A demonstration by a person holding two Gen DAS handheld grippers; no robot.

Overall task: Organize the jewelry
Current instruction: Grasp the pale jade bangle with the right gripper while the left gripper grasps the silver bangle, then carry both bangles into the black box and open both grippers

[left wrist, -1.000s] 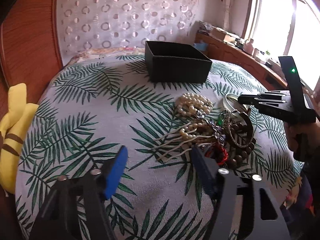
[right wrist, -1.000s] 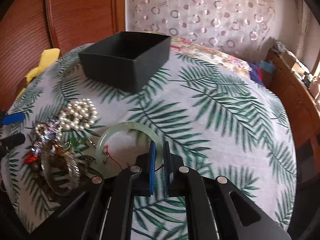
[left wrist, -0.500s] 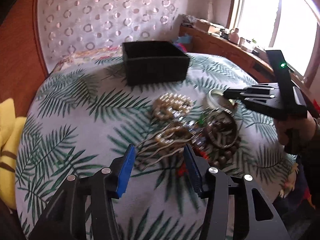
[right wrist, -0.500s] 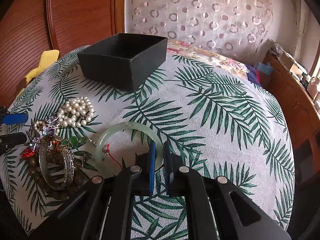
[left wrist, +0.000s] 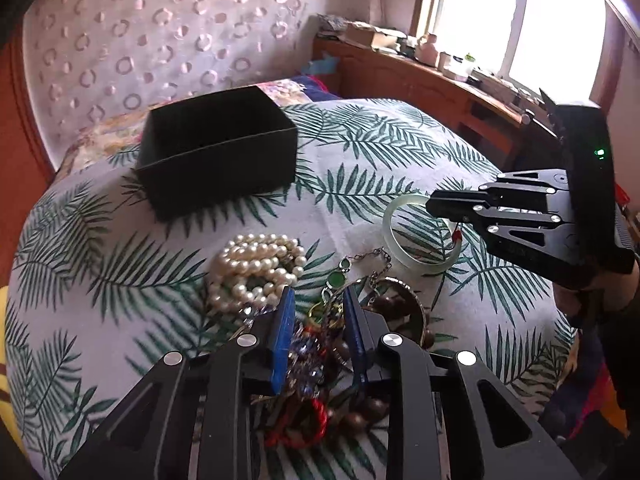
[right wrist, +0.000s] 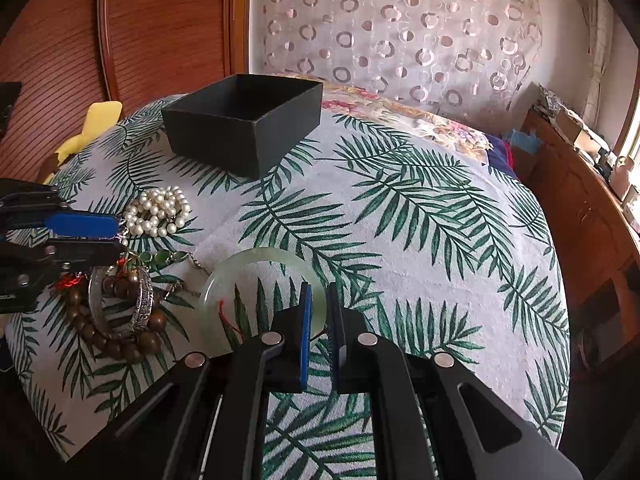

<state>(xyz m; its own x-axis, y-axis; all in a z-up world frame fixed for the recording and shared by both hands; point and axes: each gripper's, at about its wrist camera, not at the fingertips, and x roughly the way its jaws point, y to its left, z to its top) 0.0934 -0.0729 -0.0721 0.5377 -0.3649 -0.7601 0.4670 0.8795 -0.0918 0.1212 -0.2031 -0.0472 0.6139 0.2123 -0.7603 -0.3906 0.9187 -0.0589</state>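
Right claw [right wrist: 318,316]: it is pinching the rim of the jade bangle [right wrist: 240,264], pads pressed together on the ring's near edge, at about 6 o'clock of the hoop.
Left claw [left wrist: 316,328]: its pads are standing a little apart, straddling the crystal and chain tangle [left wrist: 320,344]; they are not touching anything that I can be sure of.
Bangle: it is lying near the middle of the leaf-print cloth [right wrist: 420,240], at 3 o'clock of the pile; whether it is raised off the cloth I cannot tell.
Box [right wrist: 248,124]: black, open-topped, sitting at 12 o'clock of the pile, well apart from both claws; it is looking like the place for everything.
Pearls [left wrist: 256,268]: they are bunched at 11 o'clock of the left claw, just beside its left pad.
Beads [right wrist: 120,320]: brown strand and silver bangle are overlapping in the pile.
Doing it well, right: the ring is hard and slick, so I would be lifting straight, carrying it low over the box's near wall, and letting go inside.
Doing it well, left: closing on one strand only is the trick; the chains are crossing, so a slow lift is showing what is dragging along.
Writing: no brand, label or lettering is showing legibly in either view.
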